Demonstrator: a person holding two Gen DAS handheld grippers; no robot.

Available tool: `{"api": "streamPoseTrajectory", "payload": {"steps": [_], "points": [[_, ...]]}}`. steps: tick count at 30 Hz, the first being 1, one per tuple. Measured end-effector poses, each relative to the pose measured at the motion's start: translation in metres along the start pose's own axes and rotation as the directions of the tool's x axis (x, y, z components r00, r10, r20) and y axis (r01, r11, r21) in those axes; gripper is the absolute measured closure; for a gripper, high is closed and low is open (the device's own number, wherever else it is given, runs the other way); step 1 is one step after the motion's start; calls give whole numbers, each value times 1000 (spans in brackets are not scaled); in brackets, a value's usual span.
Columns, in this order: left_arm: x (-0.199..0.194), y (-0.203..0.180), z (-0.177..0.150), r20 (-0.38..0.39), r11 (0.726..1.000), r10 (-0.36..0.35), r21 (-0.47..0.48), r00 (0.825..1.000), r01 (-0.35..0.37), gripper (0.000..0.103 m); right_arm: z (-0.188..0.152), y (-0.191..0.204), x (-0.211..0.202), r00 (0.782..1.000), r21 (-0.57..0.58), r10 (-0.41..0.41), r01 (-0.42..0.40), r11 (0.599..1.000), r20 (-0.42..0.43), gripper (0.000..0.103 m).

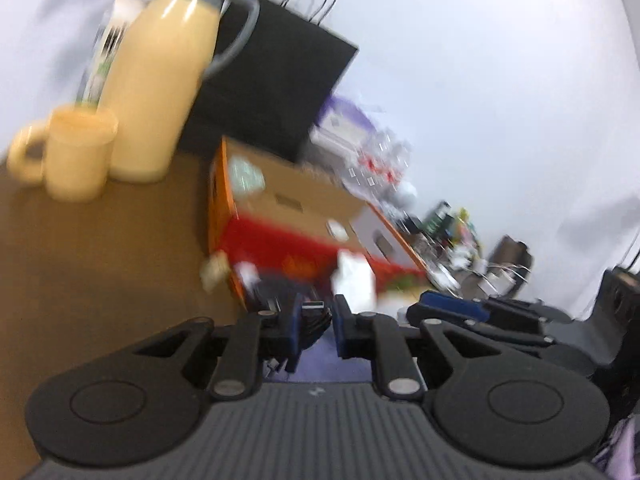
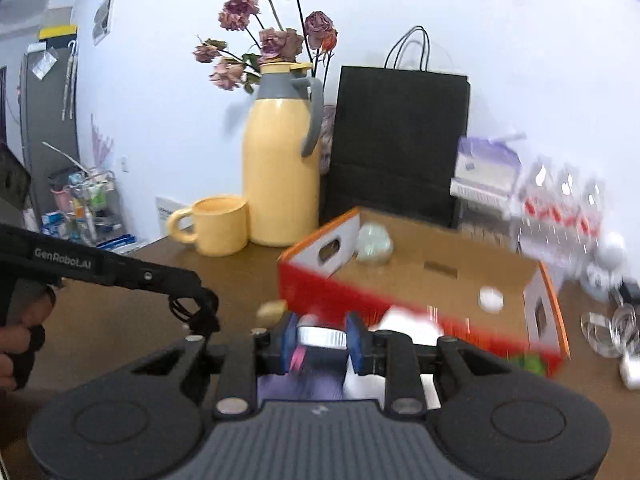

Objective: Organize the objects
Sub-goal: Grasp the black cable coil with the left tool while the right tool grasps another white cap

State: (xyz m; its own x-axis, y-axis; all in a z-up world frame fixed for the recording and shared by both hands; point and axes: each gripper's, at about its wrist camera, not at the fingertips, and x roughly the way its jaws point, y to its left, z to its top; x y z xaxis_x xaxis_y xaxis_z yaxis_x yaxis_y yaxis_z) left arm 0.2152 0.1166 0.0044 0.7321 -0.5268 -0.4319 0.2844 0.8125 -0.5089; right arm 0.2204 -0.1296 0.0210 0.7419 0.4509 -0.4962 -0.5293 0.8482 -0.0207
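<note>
2 items gripped, box (image 2: pixel 404 256) barely filled.
Left gripper (image 1: pixel 316 314) pinches a black cable (image 1: pixel 314 320), right gripper (image 2: pixel 322 338) a ridged lid (image 2: pixel 320 336); table clutter (image 2: pixel 616 328) remains.

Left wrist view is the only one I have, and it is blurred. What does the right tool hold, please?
Observer: The right tool is closed on a small silver ribbed thing. I cannot tell what it is.
Operator: And what hangs from my left tool?
Observer: A black cable hangs in loops from the tip of the left tool.
Operator: What are the blurred colours above the yellow jug?
Observer: Dried roses rise above the yellow jug. I cannot tell whether they stand in it or behind it.
</note>
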Motion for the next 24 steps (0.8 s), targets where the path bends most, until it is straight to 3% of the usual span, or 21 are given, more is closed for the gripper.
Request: {"api": "streamPoseTrajectory", "payload": {"steps": [2, 5, 7, 9, 11, 12, 14, 16, 18, 24], "points": [[-9, -7, -27, -28, 999, -8, -35, 1000, 7, 86, -25, 5, -26, 999, 19, 29, -28, 999, -31, 77], [-8, -9, -61, -113, 993, -25, -118, 993, 11, 86, -63, 10, -41, 996, 55, 10, -4, 998, -93, 77], [-3, -11, -73, -146, 992, -7, -124, 989, -11, 85, -82, 14, -44, 992, 73, -14, 23, 997, -126, 77], [-3, -19, -81, -131, 995, 67, -65, 989, -76, 78, -99, 20, -52, 989, 49, -84, 91, 995, -121, 77], [-3, -31, -83, -109, 986, 166, 6, 980, -166, 62, -112, 23, -56, 985, 45, -131, 137, 990, -116, 76], [-6, -37, -86, -93, 980, 200, 34, 975, -198, 49, -117, 24, -57, 984, 45, -145, 151, 988, -108, 75], [-16, -49, -90, -67, 970, 234, 86, 970, -228, 43, -129, 28, -62, 982, 41, -167, 171, 984, -90, 63], [-27, -57, -97, -57, 971, 219, 114, 974, -212, 31, -137, 31, -70, 983, 49, -162, 166, 985, -82, 62], [-31, -64, -105, -52, 963, 234, 148, 971, -224, 26, -145, 31, -80, 987, 80, -146, 151, 985, -67, 58], [1, -81, -122, -77, 904, 339, 304, 938, -302, 30, -153, 19, -75, 982, 152, -169, 181, 972, -84, 55]]}}
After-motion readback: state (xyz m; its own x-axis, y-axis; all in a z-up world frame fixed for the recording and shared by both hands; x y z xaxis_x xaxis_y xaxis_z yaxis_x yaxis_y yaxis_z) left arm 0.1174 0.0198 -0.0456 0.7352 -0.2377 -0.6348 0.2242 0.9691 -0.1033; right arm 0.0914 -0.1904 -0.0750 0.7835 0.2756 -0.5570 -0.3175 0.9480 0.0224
